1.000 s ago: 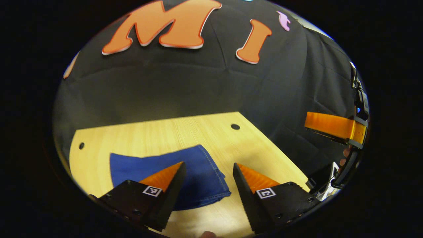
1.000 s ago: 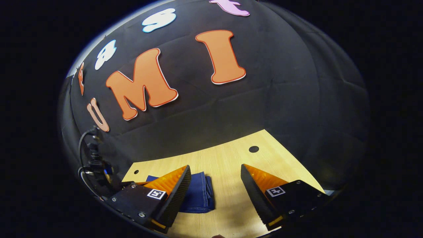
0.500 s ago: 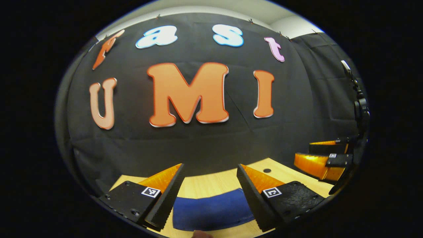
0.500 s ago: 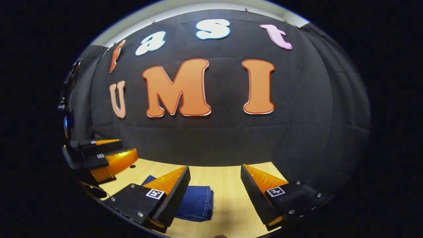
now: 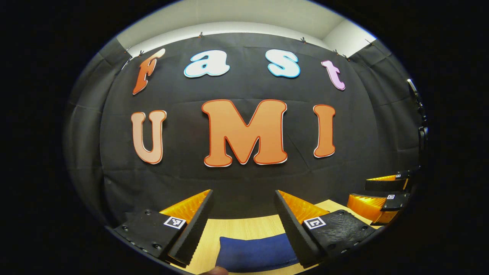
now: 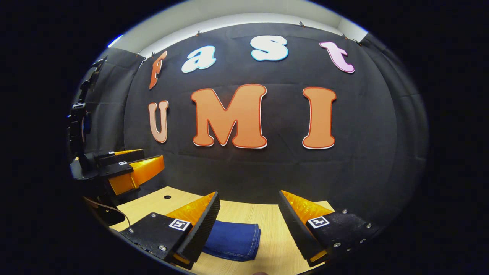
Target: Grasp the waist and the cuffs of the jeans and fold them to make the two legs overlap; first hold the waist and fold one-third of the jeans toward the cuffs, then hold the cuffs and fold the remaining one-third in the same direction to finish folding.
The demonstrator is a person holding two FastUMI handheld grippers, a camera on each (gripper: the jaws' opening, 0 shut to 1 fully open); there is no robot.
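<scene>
The jeans (image 6: 233, 240) lay folded into a compact blue bundle on the wooden table (image 6: 267, 217), near its front edge, and in the left gripper view they sat low between the fingers (image 5: 254, 252). Both tools were up off the table and apart from the denim: the left gripper (image 5: 242, 225) had its jaws spread wide with nothing in them, and the right gripper (image 6: 248, 225) was just as released and empty. The right one also showed at the far right of the left gripper view (image 5: 382, 194), and the left one at the left of the right gripper view (image 6: 126, 170).
</scene>
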